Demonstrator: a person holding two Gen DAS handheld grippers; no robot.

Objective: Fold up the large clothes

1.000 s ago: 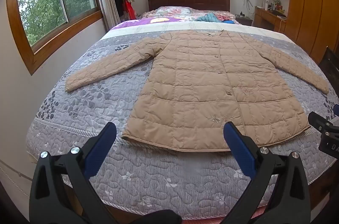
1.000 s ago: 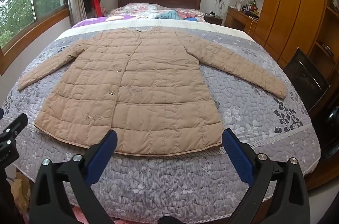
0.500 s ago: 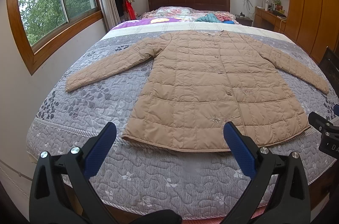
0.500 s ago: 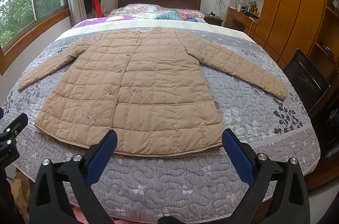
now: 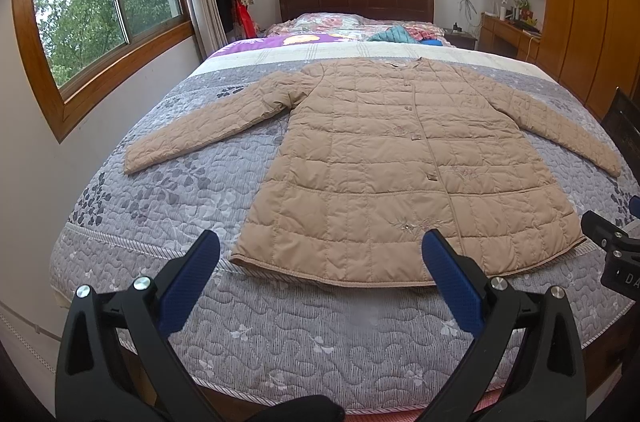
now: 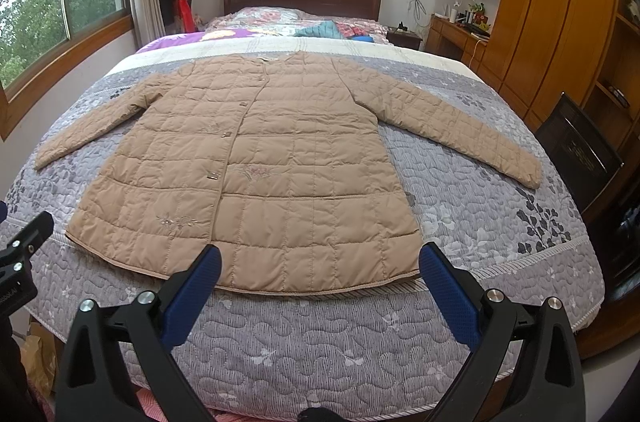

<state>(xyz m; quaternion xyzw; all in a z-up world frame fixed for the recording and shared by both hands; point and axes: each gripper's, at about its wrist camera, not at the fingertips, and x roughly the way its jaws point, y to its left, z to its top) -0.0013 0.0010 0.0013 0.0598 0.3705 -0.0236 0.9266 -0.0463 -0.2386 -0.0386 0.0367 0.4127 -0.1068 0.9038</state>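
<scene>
The tan quilted coat [image 5: 392, 162] lay spread flat and face up on the bed [image 5: 168, 206], buttoned, with its collar toward the headboard [image 5: 356, 0] and its hem toward the foot, where the person stood. Its long axis ran straight away from both hand-held grippers, and each sleeve reached out sideways and a little downward across the grey quilt.

The left hand-held gripper [image 5: 320, 274] hung over the foot of the bed with its blue pads spread wide and nothing between them. It stood short of the hem, roughly opposite the coat's left bottom corner. The left sleeve [image 5: 208, 134] lay well ahead and off toward the window side.

The right hand-held gripper [image 6: 320, 278] was likewise spread wide and empty, short of the hem and facing the right half of the coat [image 6: 248, 158]. The right sleeve [image 6: 460, 134] stretched away toward the wardrobe side, with its cuff nearer this gripper than the other.

Neither touched the cloth, so I judged the folding not yet begun. Each sleeve seemed the natural reach for the gripper on its own side, forward and outward, to bring it in across the body.
</scene>
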